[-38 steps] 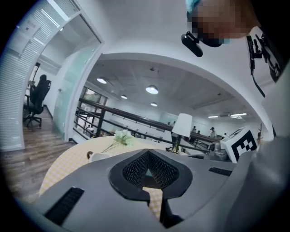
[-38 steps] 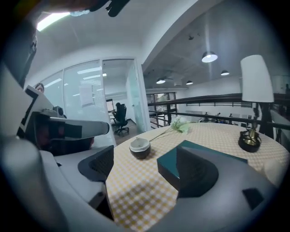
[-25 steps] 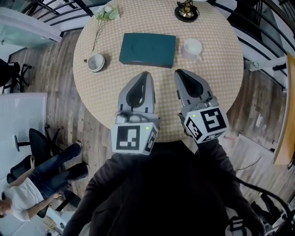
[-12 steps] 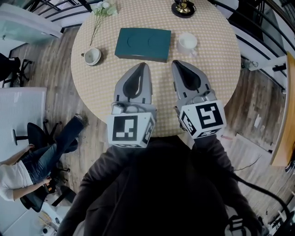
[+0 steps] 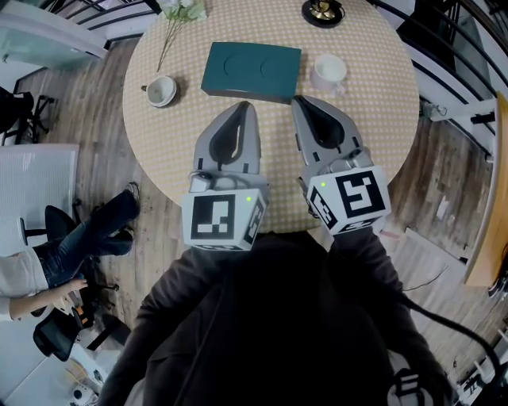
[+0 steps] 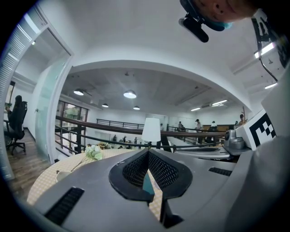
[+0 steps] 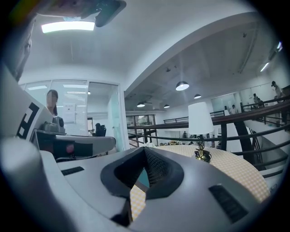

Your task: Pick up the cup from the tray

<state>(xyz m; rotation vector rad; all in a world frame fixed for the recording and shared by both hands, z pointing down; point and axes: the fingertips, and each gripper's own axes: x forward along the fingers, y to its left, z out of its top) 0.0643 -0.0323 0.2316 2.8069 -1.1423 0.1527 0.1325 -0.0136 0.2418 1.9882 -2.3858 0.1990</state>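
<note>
Nearest, the left gripper and right gripper hang side by side over the near half of the round table, each with its jaws closed together and gripping nothing. Just beyond their tips lies the teal tray. The right cup stands on the table just right of the tray, the left cup well to its left, with flowers and a lamp base at the far edge.

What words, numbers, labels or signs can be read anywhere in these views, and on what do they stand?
No readable text in any view.
Black-and-white left marker cube and right marker cube: square code patterns only, no letters.
White sheet on the glass wall: print too small and blurred to read.
Dark teal rectangular tray: plain, no lettering.
</note>
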